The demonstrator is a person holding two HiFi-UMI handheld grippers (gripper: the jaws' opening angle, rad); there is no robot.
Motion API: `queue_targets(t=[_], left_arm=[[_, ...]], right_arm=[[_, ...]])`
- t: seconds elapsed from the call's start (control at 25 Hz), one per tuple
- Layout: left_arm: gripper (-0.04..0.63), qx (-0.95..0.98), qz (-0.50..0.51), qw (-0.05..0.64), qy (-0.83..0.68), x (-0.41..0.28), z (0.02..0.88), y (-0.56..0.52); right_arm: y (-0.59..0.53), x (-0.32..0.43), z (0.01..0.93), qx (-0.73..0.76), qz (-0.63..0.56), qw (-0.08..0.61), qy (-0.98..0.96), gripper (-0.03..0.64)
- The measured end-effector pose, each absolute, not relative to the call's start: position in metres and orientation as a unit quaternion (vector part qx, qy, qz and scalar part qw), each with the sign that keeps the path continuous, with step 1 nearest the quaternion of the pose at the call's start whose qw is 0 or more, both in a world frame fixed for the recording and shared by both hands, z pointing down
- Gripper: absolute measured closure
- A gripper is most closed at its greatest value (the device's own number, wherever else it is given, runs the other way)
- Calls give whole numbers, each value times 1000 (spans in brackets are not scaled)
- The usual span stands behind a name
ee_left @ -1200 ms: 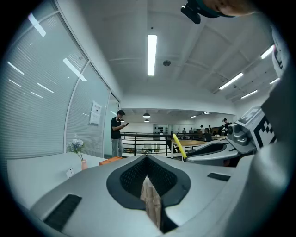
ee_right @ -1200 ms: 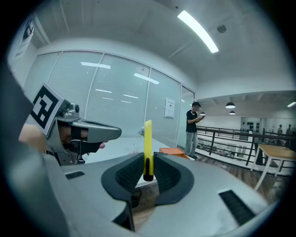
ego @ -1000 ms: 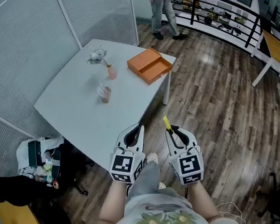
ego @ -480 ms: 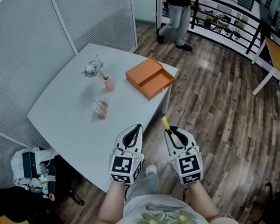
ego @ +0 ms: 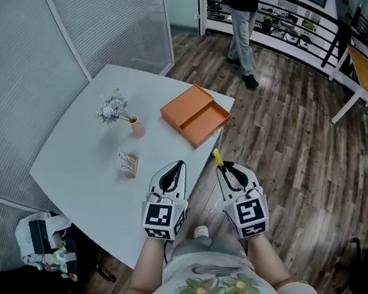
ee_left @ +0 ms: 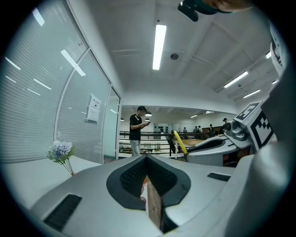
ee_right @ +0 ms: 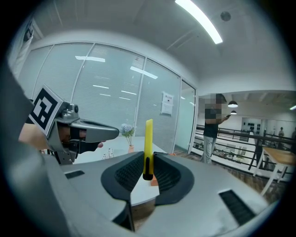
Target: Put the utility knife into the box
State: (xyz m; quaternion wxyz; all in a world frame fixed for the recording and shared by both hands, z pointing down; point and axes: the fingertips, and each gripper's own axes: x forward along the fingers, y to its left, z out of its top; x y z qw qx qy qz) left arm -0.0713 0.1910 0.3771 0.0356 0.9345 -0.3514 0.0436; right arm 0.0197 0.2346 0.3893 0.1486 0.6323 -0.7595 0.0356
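**Plainly: knife pinched in the right jaws, box lying apart across the table**

The right gripper [ego: 226, 169] has its jaws closed on the utility knife [ee_right: 148, 139]. In the right gripper view the yellow handle stands upright between the two dark pads. Its black lower end sits in the hollow behind the tips, and its upper length sticks out well past them. The pads press on it from both sides, so the jaws stand only as far apart as the handle is thick. From the head view the knife shows as a short yellow bar slanting up and to the left out of the jaw tips.

The box [ego: 179, 130] is an orange open tray with a divider. It rests on the white table [ego: 89, 158] by the far right corner, one corner turned toward the person. The knife's free end points roughly at that near corner, but there is a clear gap between them and nothing touches. The right gripper hangs over the wooden floor [ego: 284, 142] just off the table's right edge.

The left gripper [ego: 178, 165] is beside the right one, its tips over the table near that edge. In the left gripper view its jaws meet at the tips and nothing is held between them.

Farther left on the table stands a small pink vase [ego: 137, 129] with pale flowers [ego: 114, 109], well apart from the box. A small card-like object [ego: 127, 163] lies nearer the person; what it is I cannot tell. A standing person [ego: 242, 24] is on the floor beyond the table.
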Motion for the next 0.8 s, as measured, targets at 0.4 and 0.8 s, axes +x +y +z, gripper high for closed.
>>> queue_targets(t=[0.4,0.8], left_arm=[[595,937,51,44,-343,-60,388,147],[595,932,69,41,-354,-52,394,83]], right_arm=[[187,33,393,636,35,154,-756,545],[114,59,392,633,31,153,-758,545]])
